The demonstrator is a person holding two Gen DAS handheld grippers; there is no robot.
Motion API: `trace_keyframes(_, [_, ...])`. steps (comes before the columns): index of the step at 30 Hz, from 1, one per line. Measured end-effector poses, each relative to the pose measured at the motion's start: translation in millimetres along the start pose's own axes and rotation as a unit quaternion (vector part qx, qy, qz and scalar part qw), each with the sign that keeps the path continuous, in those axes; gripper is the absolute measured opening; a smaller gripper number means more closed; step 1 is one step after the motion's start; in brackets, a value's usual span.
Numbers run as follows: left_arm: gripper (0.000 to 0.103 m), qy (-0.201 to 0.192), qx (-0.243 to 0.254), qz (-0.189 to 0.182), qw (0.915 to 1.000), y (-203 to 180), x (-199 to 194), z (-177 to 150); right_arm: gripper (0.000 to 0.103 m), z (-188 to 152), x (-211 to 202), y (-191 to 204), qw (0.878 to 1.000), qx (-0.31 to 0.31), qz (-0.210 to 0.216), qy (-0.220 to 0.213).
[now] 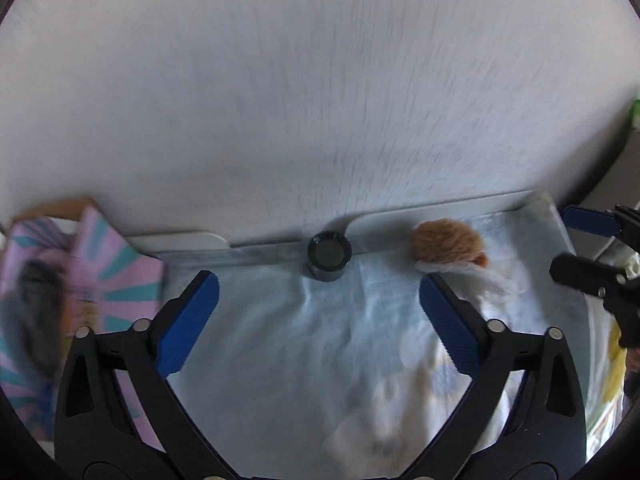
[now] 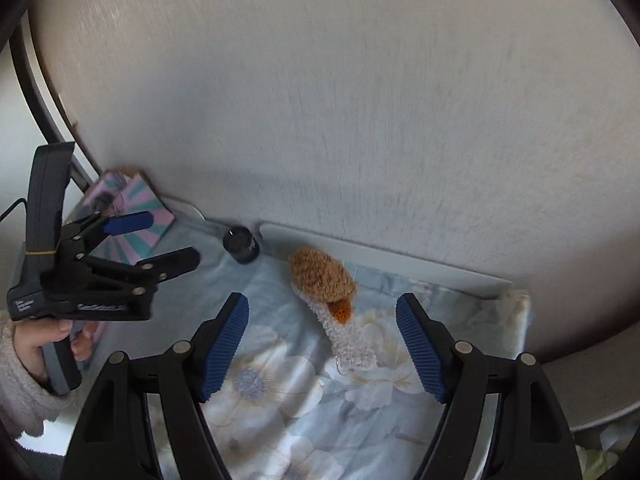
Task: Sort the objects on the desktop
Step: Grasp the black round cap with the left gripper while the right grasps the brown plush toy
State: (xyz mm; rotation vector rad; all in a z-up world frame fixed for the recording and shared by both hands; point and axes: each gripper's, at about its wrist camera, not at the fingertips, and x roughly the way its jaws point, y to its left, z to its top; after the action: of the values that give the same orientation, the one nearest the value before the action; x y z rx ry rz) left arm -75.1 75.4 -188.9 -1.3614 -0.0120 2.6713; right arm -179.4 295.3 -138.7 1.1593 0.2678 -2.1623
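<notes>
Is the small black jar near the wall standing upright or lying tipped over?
Upright. The black jar stands on its base on the floral cloth; the left wrist view shows its round top.

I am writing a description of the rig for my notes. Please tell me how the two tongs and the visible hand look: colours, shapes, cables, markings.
Both tongs, left and right, have black triangular cut-out arms with silver rivets and blue ribbed pads. The left one has a black-and-grey handle with white lettering too blurred to read, a yellow band and a thin black cable. The hand wears a fluffy pale sleeve.
</notes>
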Motion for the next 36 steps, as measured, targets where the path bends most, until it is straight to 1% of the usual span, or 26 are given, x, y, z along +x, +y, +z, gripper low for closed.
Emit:
trace_keyframes(2, [0.098,-0.001,-0.002,0.006,1.0000,-1.4,16.1,-1.9,0.072,-1.3,14.5,-2.7,1.000,-0.013,0.006,0.010])
trace_keyframes(4, [0.098,-0.004,-0.002,0.020,0.9998,-3.9,33.5,-3.2,0.072,-1.1,30.8,-6.7,0.999,-0.026,0.006,0.019])
trace_keyframes(5, [0.094,-0.004,-0.001,0.027,0.9996,-4.8,39.4,-3.3,0.072,-1.5,37.3,-7.4,0.999,-0.031,0.002,0.022])
trace_keyframes(7, [0.090,-0.004,-0.003,0.036,0.9993,-5.8,52.1,-2.5,0.072,-2.9,50.0,-7.7,0.999,-0.047,-0.005,0.025])
trace_keyframes(9, [0.089,-0.003,-0.012,0.040,0.9991,-4.8,61.9,-1.6,0.072,-2.2,59.4,-7.9,0.998,-0.058,-0.002,0.031])
trace_keyframes(10, [0.088,-0.004,-0.017,0.039,0.9991,-4.1,64.6,-1.4,0.072,-3.8,60.3,-14.6,0.998,-0.060,-0.001,0.034])
trace_keyframes(12, [0.087,-0.006,-0.025,0.033,0.9991,-3.0,69.4,-1.6,0.072,-3.7,67.7,-15.9,0.997,-0.066,0.004,0.038])
trace_keyframes(13, [0.084,-0.008,-0.027,0.032,0.9991,-2.9,70.7,-2.0,0.072,-3.5,71.1,-15.4,0.997,-0.070,0.003,0.037])
trace_keyframes(15, [0.072,-0.006,-0.025,0.027,0.9993,-3.9,75.0,-3.1,0.072,-4.3,74.3,-15.4,0.996,-0.080,0.001,0.037])
trace_keyframes(16, [0.064,-0.002,-0.023,0.027,0.9993,-4.7,77.2,-3.5,0.071,-4.1,75.5,-14.7,0.996,-0.084,0.000,0.037])
trace_keyframes(17, [0.058,0.004,-0.022,0.025,0.9994,-5.3,79.9,-4.0,0.068,-4.1,76.9,-13.9,0.995,-0.089,-0.002,0.037])
trace_keyframes(18, [0.054,0.010,-0.022,0.020,0.9995,-5.8,82.8,-4.9,0.060,-4.1,78.7,-12.9,0.995,-0.094,-0.003,0.040])
trace_keyframes(19, [0.052,0.009,-0.021,0.019,0.9995,-6.2,83.2,-5.5,0.055,-4.3,80.3,-12.3,0.994,-0.098,-0.001,0.044])
trace_keyframes(20, [0.048,0.006,-0.021,0.018,0.9996,-6.4,82.5,-6.1,0.052,-4.7,81.6,-11.8,0.994,-0.100,0.008,0.048])
trace_keyframes(21, [0.043,0.005,-0.023,0.014,0.9996,-6.2,81.7,-6.5,0.042,-5.3,79.8,-11.4,0.994,-0.102,0.015,0.048])
trace_keyframes(22, [0.036,0.004,-0.024,0.014,0.9996,-5.9,80.9,-6.7,0.040,-5.8,78.8,-10.6,0.993,-0.104,0.017,0.047])
trace_keyframes(23, [0.033,0.004,-0.024,0.017,0.9996,-5.6,80.3,-6.8,0.038,-6.4,77.2,-9.2,0.993,-0.109,0.011,0.045])
trace_keyframes(24, [0.033,0.007,-0.025,0.016,0.9995,-4.8,79.7,-6.7,0.035,-7.3,74.8,-7.3,0.992,-0.115,0.000,0.042])
trace_keyframes(26, [0.033,0.012,-0.026,0.017,0.9994,-3.7,78.5,-6.6,0.032,-8.2,70.8,-5.9,0.992,-0.118,0.000,0.042])
trace_keyframes(32, [0.033,0.017,-0.020,0.010,0.9996,-3.3,59.7,-6.4,0.031,-7.7,45.1,-5.9,0.993,-0.109,-0.005,0.036])
trace_keyframes(36, [0.033,0.030,-0.039,-0.012,0.9987,3.5,37.5,-8.0,0.031,-5.7,19.3,-6.0,0.995,-0.090,-0.005,0.036])
